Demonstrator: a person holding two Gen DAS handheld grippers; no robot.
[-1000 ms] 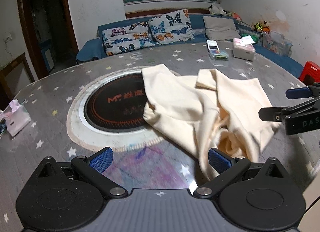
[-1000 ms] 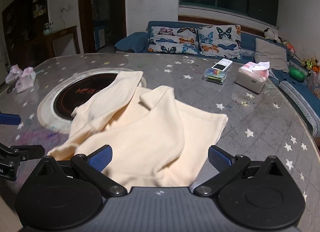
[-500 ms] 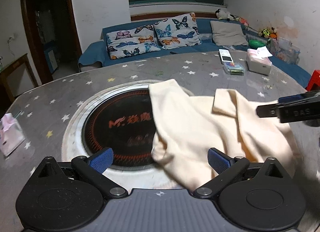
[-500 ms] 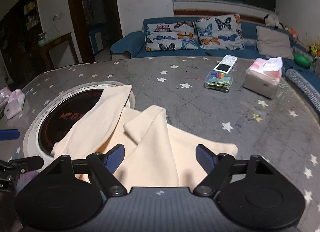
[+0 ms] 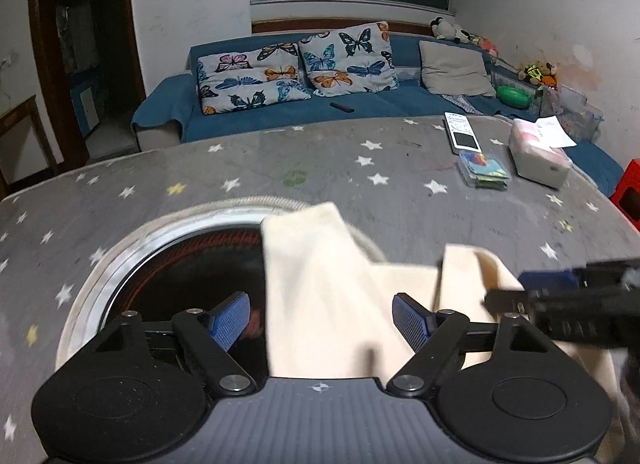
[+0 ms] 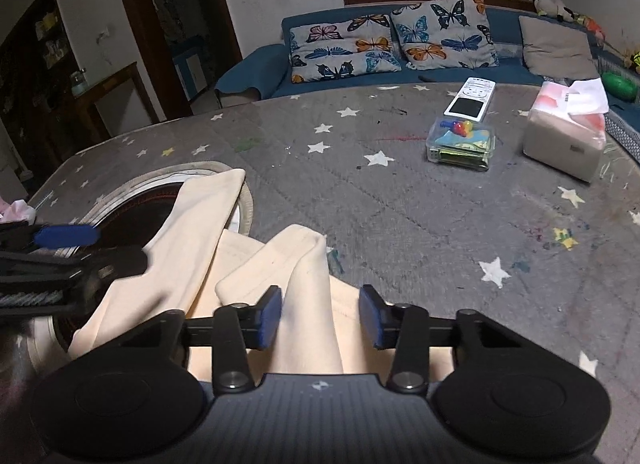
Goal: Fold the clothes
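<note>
A crumpled cream garment (image 5: pixel 332 288) lies on the grey star-print table, partly over the round black hotplate (image 5: pixel 192 276). My left gripper (image 5: pixel 320 322) is open, its jaws either side of the garment's left fold. My right gripper (image 6: pixel 320 318) is open but narrowed, its jaws close on both sides of a raised cream fold (image 6: pixel 296 264). The right gripper also shows at the right of the left wrist view (image 5: pixel 560 304), over the cloth; the left gripper shows at the left of the right wrist view (image 6: pixel 68 260).
A clear box of coloured items (image 6: pixel 460 143), a white remote (image 6: pixel 472 99) and a tissue box (image 6: pixel 564 135) stand at the far right of the table (image 6: pixel 400 203). A blue sofa with butterfly cushions (image 5: pixel 296 71) runs behind it.
Both grippers have moved forward and down onto the garment. The right gripper's jaws have closed in a good deal; the left's have narrowed slightly around the cloth.
</note>
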